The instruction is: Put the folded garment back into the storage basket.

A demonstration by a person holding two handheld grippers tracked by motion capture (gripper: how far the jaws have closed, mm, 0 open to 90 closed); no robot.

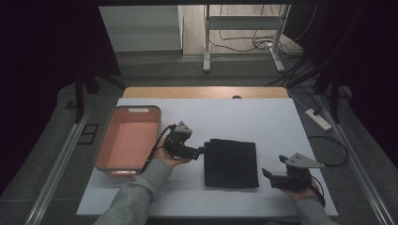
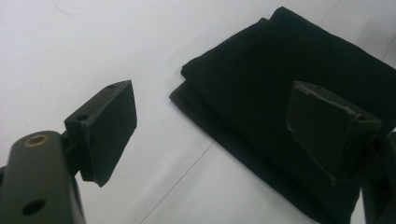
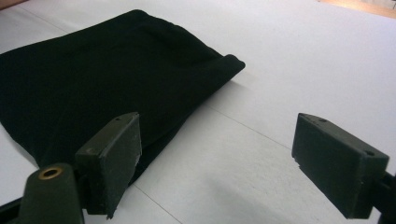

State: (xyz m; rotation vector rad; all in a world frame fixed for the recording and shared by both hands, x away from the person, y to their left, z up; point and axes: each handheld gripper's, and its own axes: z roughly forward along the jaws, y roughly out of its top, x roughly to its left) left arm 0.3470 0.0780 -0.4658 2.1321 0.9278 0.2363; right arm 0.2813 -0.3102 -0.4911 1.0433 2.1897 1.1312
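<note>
Overhead, the high view shows a folded black cloth (image 1: 231, 163) lying flat on the white tabletop (image 1: 263, 122), a little right of the middle. The left tool (image 1: 202, 151) sits at the cloth's left edge, near its far corner, with its jaw tips at or just touching the fabric; the left hand (image 1: 170, 157) holds it from below. The right tool (image 1: 274, 167) rests near the cloth's right side, apart from it, jaws pointing toward the cloth. A pink bin (image 1: 127, 140) stands to the left of the left hand, with a grey sleeve (image 1: 136, 197) coming in from the bottom.

Next, the left gripper view looks along the left tool (image 2: 212, 126), whose jaws stand wide apart. One jaw hangs over bare tabletop, the other over the cloth (image 2: 280, 93), whose stacked folded edges show at its corner.

Lastly, the right gripper view shows the right tool (image 3: 217, 158) with jaws spread wide and nothing between them. The cloth (image 3: 102, 84) lies ahead and to one side, its rolled fold facing the tool, one jaw overlapping its near edge in the frame.
</note>
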